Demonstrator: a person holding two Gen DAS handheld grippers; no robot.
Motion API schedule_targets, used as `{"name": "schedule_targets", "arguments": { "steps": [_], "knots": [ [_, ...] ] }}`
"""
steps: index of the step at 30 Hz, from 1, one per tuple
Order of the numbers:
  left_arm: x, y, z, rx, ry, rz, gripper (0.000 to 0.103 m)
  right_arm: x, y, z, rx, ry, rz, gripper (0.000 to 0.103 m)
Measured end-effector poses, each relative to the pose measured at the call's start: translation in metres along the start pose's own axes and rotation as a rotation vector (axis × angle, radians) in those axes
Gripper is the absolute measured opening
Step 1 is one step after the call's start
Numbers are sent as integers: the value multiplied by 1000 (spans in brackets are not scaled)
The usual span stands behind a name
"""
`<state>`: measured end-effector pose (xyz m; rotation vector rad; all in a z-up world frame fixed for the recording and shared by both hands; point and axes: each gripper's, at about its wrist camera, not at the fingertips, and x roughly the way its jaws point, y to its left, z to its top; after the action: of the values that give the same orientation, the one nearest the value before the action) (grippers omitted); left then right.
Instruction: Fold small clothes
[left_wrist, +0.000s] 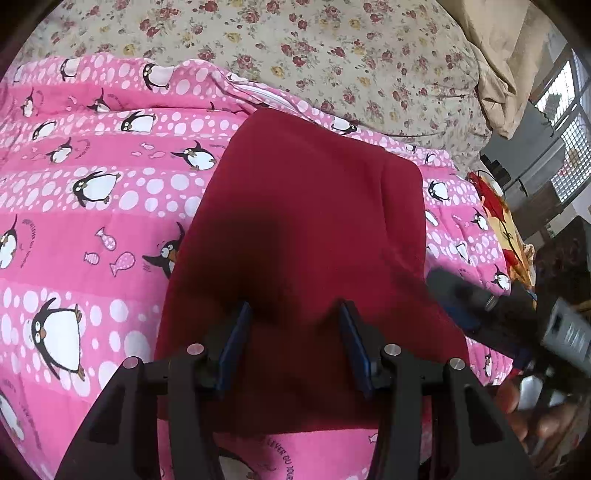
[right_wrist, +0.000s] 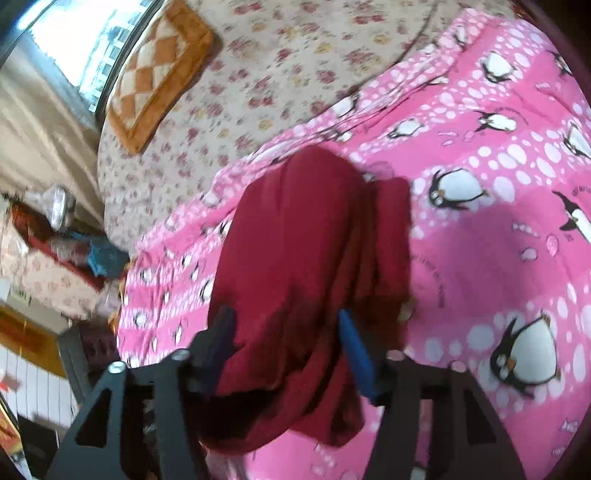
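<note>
my garment (left_wrist: 306, 229) dark red, plain | quilt (left_wrist: 92, 206) pink, white dots, penguins | sheet (left_wrist: 332, 44) cream, red floral | my pads (left_wrist: 236, 343) blue

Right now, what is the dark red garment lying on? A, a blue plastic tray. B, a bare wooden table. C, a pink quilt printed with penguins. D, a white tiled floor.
C: the dark red garment lies on the pink penguin quilt, whose print shows on both sides of it, beneath the open left gripper.
</note>
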<state>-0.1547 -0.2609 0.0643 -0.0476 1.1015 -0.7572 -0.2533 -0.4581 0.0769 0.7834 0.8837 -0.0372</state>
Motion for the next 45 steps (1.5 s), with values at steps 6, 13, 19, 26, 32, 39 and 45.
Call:
{"name": "schedule_targets", "arguments": {
  "steps": [6, 13, 19, 26, 32, 39, 45],
  "knots": [
    [-3, 1, -6, 10, 10, 11, 29, 6, 16, -20, -204, 51, -158, 46],
    [-3, -8, -10, 65, 15, 52, 29, 3, 15, -31, -303, 52, -208, 33],
    [-11, -16, 0, 105, -27, 99, 29, -18, 14, -2, -222, -60, -159, 51],
    [-1, -17, 2, 92, -25, 102, 29, -1, -9, 29, -105, -76, -231, 54],
    [1, -25, 0, 120, -31, 106, 29, 15, -2, 35, -189, -61, -202, 17],
    [6, -27, -4, 128, -32, 96, 29, 21, -14, 37, -193, -65, -298, 13],
    [4, -22, -7, 98, -35, 79, 29, -12, 5, 24, -155, -63, -205, 27]
  ]
}}
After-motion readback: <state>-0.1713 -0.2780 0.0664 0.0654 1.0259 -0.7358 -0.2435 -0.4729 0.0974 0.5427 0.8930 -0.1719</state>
